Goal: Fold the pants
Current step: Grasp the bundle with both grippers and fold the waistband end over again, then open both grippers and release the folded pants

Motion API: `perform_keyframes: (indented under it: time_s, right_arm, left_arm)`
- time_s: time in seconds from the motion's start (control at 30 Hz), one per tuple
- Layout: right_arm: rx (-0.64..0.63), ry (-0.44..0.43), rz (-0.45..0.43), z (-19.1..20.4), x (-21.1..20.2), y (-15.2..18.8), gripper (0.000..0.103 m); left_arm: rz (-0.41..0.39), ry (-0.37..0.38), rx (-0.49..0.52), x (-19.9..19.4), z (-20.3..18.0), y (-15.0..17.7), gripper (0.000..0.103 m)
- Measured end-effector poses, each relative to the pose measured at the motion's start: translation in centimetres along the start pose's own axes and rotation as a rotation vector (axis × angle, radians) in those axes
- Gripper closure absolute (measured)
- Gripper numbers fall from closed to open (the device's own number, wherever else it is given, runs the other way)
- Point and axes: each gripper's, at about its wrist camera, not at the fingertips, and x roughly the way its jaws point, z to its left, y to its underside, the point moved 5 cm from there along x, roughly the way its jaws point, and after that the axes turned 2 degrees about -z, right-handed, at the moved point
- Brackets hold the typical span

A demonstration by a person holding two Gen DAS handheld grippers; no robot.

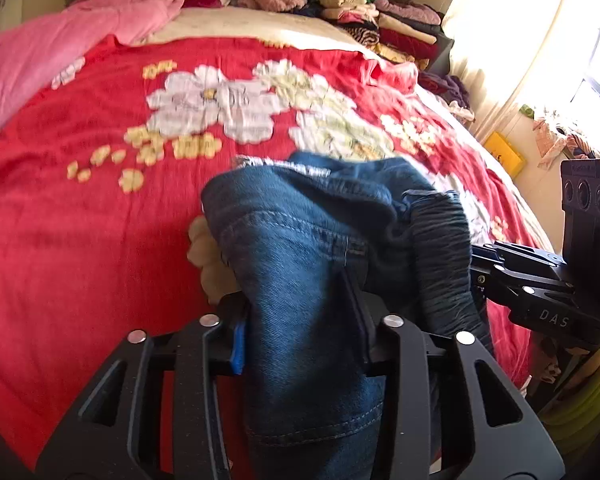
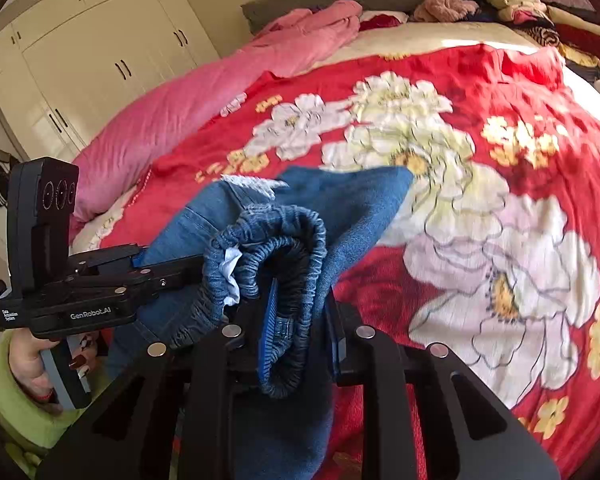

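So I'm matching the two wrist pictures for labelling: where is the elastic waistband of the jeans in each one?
Left wrist view: the waistband hangs right of centre, beside the left gripper.
Right wrist view: the waistband curls at centre, above the right gripper, which clamps it.
Shared landmark: the pile of folded clothes, top right in both.

Black tongs, blue pads, green sleeve
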Motion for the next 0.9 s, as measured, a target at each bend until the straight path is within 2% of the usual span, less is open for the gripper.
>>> perform_keyframes:
  time_s: [0.3, 0.43, 0.5, 0.57, 0.73, 0.83, 0.9]
  right_arm:
    - [-0.075, 0.049, -0.087, 0.3, 0.8, -5.6, 0.086]
    - [-0.073, 0.113, -0.056, -0.9, 2.5, -6.0, 0.086]
    - [-0.033, 0.151, -0.022, -2.0, 3.3, -5.3, 0.083]
    - [0.001, 0.181, -0.001, -3.1, 3.6, -4.6, 0.073]
    - [0.023, 0.259, 0.024, -4.7, 3.9, -3.2, 0.05]
    - [0.02, 0.29, 0.032, -5.0, 3.8, -2.8, 0.045]
    - [0.014, 0.296, 0.026, -4.9, 3.5, -2.9, 0.045]
  left_arm:
    - [-0.081, -0.05, 0.042, -0.5, 0.2, -5.1, 0.076]
    - [-0.062, -0.081, 0.048, 1.1, 1.1, -5.6, 0.075]
    - [-0.045, -0.101, 0.053, 2.1, 1.6, -5.2, 0.069]
    - [-0.03, -0.12, 0.058, 2.7, 2.0, -4.6, 0.058]
    - [-0.014, -0.142, 0.062, 3.2, 2.6, -3.7, 0.043]
    - [-0.007, -0.137, 0.042, 3.3, 3.0, -3.3, 0.04]
    - [-0.013, -0.14, 0.044, 3.1, 2.9, -3.2, 0.038]
